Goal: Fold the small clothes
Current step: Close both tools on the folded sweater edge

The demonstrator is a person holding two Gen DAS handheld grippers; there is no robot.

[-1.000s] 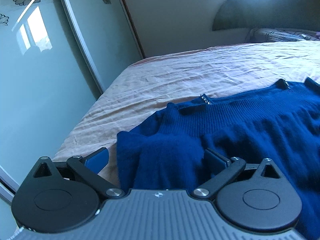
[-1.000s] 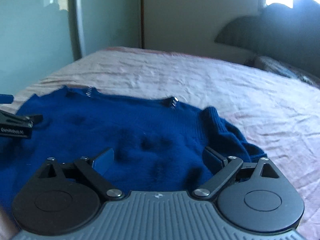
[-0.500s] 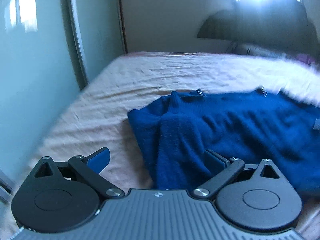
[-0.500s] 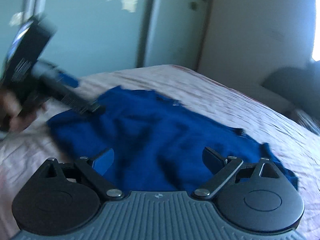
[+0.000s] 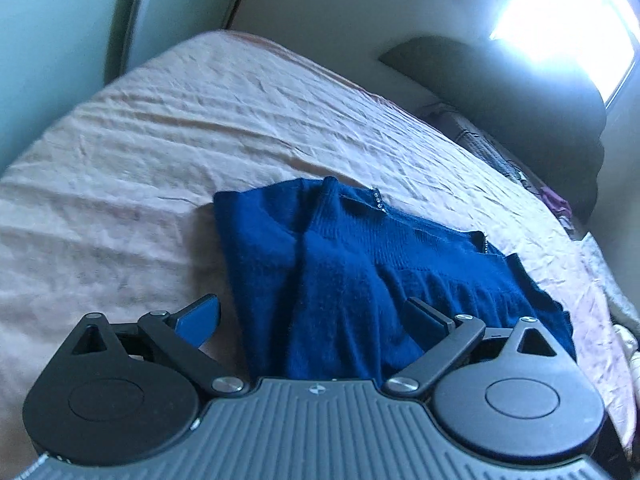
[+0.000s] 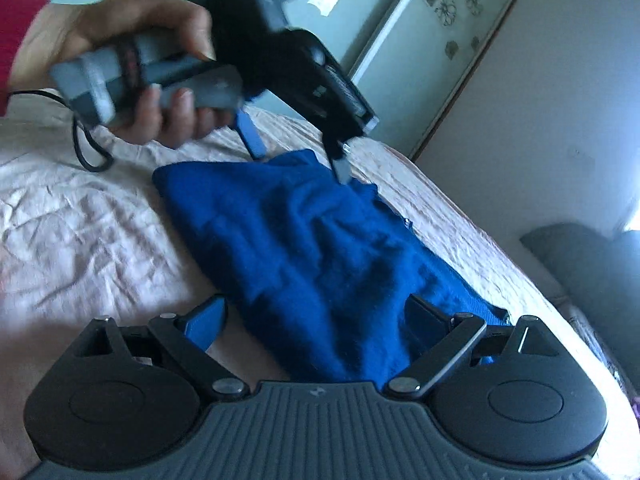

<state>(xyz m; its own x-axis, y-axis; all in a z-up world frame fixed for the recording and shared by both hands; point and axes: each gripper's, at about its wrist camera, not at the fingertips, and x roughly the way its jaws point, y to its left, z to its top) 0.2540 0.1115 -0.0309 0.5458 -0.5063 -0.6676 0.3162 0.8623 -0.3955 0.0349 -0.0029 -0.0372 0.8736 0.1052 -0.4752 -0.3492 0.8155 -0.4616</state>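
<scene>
A dark blue knit sweater (image 5: 360, 276) lies partly folded on the pink bedsheet (image 5: 160, 152); it also shows in the right wrist view (image 6: 304, 256). My left gripper (image 5: 312, 316) is open and empty, hovering over the sweater's near edge. In the right wrist view it (image 6: 298, 160) hangs above the sweater's far end, held by a hand, fingers apart. My right gripper (image 6: 316, 316) is open and empty over the sweater's near end.
The bed's wrinkled sheet (image 6: 80, 232) spreads around the sweater. Sliding wardrobe doors (image 6: 384, 52) stand beyond the bed. A dark headboard (image 5: 520, 80) and pillows (image 5: 500, 156) lie at the far right. A black cable (image 6: 86, 152) trails from the left gripper.
Both grippers have swung around and pulled back from the sweater. The left gripper has risen above the sweater's far end in the right view. Both stay open.
</scene>
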